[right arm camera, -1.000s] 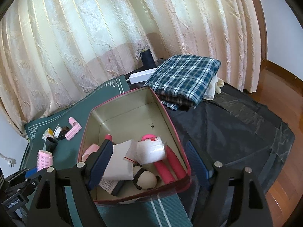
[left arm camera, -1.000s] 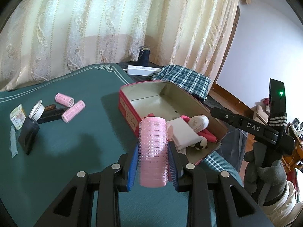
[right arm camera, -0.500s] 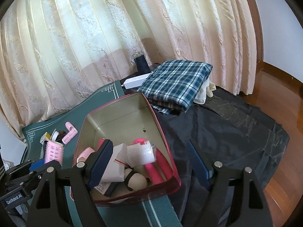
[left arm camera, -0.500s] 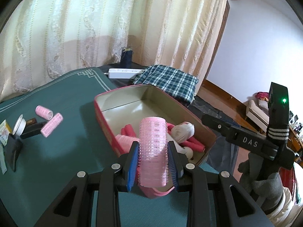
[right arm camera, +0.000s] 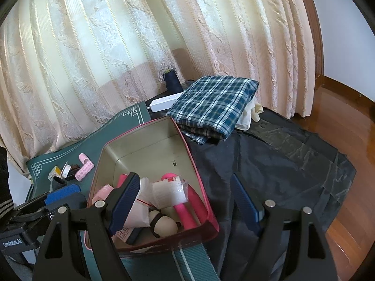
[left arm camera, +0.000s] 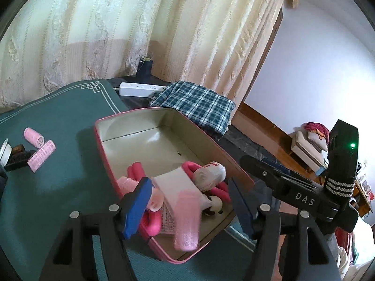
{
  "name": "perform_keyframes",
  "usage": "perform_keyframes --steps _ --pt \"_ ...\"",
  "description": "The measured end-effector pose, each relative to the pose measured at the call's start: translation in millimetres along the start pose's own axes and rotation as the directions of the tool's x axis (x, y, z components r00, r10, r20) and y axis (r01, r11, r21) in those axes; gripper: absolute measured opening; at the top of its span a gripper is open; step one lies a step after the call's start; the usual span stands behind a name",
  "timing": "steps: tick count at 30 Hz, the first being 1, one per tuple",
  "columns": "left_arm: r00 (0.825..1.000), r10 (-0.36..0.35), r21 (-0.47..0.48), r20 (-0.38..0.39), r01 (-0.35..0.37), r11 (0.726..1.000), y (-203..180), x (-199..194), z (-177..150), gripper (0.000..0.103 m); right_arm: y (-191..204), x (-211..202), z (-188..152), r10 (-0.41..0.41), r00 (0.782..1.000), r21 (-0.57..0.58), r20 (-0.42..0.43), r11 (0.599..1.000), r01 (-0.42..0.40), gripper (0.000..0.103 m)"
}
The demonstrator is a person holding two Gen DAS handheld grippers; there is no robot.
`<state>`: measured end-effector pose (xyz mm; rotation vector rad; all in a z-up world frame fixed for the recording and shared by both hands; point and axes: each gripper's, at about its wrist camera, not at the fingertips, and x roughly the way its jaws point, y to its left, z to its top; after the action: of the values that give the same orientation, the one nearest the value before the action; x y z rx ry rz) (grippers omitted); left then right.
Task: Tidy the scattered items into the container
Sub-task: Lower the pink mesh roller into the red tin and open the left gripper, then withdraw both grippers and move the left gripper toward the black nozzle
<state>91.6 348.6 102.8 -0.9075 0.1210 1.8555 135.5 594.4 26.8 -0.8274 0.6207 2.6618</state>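
The left gripper [left arm camera: 187, 201] has its jaws opening right over the near end of the tin [left arm camera: 100, 140], and the pink hair roller [left arm camera: 187, 220] sits blurred in the gap between the blue pads [left arm camera: 138, 203] with neither pad pressing on it, so it's loose, not pinched. The roller is above the tin's near corner, overlapping a white paper packet [left arm camera: 178, 182]. The tin is a red-rimmed rectangular box, bare at its 12 o'clock half and crowded at the 6 o'clock half with pink foam rollers [left arm camera: 136, 168], a white wrapped bundle [left arm camera: 211, 173] and a small panda-looking figure [left arm camera: 215, 205]. Over at about 9 o'clock from the tin, two more pink rollers [left arm camera: 38, 147] lie on the green mat [left arm camera: 46, 199], touching each other, next to a dark flat thing and a white round lid that are too cut off to tell much. The right gripper [right arm camera: 185, 201] is spread wide with nothing in it, hanging over the tin's near right corner, one pad above the contents and the other out over the black cloth [right arm camera: 281, 164]. At 12 to 1 o'clock past the tin there's a folded plaid cloth [right arm camera: 215, 100] and a white power strip [right arm camera: 166, 99], with cream curtains [right arm camera: 117, 46] behind.
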Motion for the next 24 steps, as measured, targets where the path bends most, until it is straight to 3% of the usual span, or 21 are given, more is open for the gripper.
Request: perform_keyframes --steps 14,24 --pt "0.999 0.046 -0.025 0.023 -0.045 0.999 18 -22 -6 0.069 29 -5 -2 0.037 0.999 -0.047 0.0 0.998 -0.037 0.082" --pt "0.993 0.105 -0.092 0.048 -0.1 0.991 56 -48 -18 0.069 71 -3 -5 0.086 0.996 -0.11 -0.012 0.99 -0.087 0.082"
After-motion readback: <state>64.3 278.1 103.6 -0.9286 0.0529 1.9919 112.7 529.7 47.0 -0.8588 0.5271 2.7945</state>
